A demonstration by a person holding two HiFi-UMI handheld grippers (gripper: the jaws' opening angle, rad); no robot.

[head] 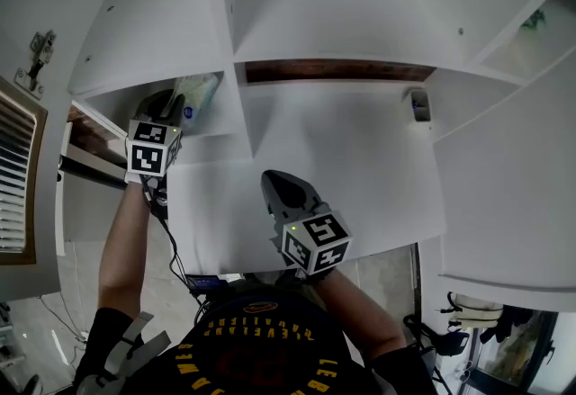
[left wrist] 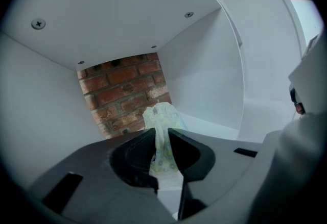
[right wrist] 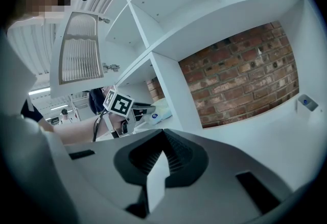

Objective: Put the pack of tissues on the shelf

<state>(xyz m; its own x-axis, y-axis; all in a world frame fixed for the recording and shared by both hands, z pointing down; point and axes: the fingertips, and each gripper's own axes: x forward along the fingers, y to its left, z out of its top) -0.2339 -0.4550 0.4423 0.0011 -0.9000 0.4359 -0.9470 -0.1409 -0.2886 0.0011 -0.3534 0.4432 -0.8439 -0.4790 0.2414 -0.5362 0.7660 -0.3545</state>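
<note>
The person's left arm reaches far forward. The left gripper (head: 173, 111) is inside the left compartment of the white shelf (head: 360, 150) and tilts a little downward. Its jaws are almost closed and pinch the pack of tissues (left wrist: 161, 115), which is deep in this compartment, in front of the brick wall (left wrist: 122, 93). The right arm is bent and nearer to the body. The right gripper (head: 281, 188) hovers over the wide board to the right, with jaws closed and nothing between them.

Pale patterned pack of tissues (left wrist: 162, 116) — in a brick-backed left compartment of the white shelf (left wrist: 204, 80)
</note>
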